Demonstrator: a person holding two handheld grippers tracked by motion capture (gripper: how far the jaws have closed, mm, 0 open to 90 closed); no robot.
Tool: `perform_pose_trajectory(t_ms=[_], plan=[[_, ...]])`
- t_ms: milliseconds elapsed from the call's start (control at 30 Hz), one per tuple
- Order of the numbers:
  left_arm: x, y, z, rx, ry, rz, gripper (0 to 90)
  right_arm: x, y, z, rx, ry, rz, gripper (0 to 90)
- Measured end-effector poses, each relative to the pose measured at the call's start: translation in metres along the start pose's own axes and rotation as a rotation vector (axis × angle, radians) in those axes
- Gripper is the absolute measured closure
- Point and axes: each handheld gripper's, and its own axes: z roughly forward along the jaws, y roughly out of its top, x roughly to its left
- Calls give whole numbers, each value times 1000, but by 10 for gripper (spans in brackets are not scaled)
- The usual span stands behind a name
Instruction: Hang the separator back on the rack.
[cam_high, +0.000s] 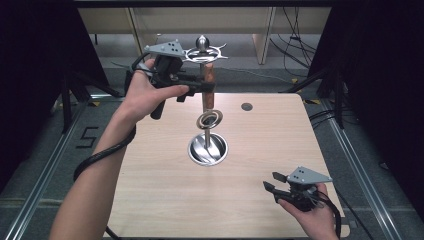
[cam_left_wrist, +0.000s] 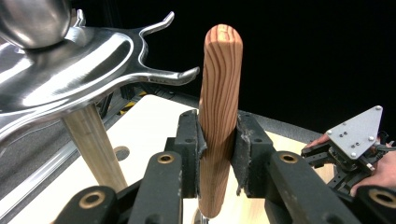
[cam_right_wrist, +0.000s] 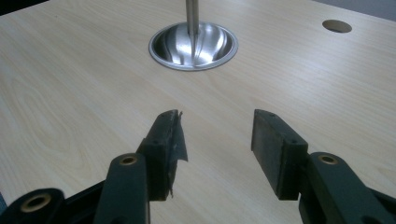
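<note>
Left gripper clamps wooden utensil handle beside rack's hooked crown, likely for hanging; right gripper jaws apart, idle.

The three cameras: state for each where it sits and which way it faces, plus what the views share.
High view: above the person's side, looking forward and down on the table; both forearms, left gripper and right gripper show.
Left gripper view: rides that gripper, facing its jaws shut on the wooden handle.
Right gripper view: looks over its open jaws toward the steel base.
Shared: the table, the base.
</note>
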Motion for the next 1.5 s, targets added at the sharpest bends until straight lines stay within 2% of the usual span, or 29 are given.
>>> perform_pose_trajectory(t_ms=[33, 800, 833, 867, 967, 1000, 1033, 1167, 1267, 1300, 1333, 1433, 1467, 1500], plan=[[0, 0, 0, -4, -4, 0, 727, -1, 0, 0, -1, -5, -19, 524], [4, -2, -3, -16, -10, -21, 727, -2, 0, 0, -3, -6, -18, 524], [3, -3, -4, -8, -8, -42, 727, -1, 0, 0, -3, -3, -13, 525], [5, -3, -4, -16, -7, -22, 727, -2, 0, 1, 2, -1, -15, 524], [6, -4, -4, -16, -5, -28, 727, -1, 0, 1, 3, 4, -11, 525], [7, -4, -4, -16, -6, -31, 727, 1, 0, 0, 13, 4, 13, 524], [7, -4, -4, -16, -7, -32, 727, 1, 0, 0, 18, 3, 17, 524], [9, -3, -4, -20, -10, -37, 727, 0, 0, 1, 16, 4, -5, 524], [10, -4, -4, -25, -10, -46, 727, 0, 0, 1, 17, 4, -4, 524], [10, -4, -3, -29, -14, -48, 727, 2, -1, 1, 18, 1, 18, 524], [10, -4, -3, -31, -15, -51, 727, -1, 0, 1, 17, 4, -1, 524], [12, -6, -3, -37, -20, -61, 727, -1, -1, 2, 14, 4, -6, 524], [12, -7, -3, -38, -20, -64, 726, 0, 0, 1, 20, 6, 7, 524], [12, -7, -3, -39, -20, -66, 726, 0, 0, 1, 17, 4, -5, 524]])
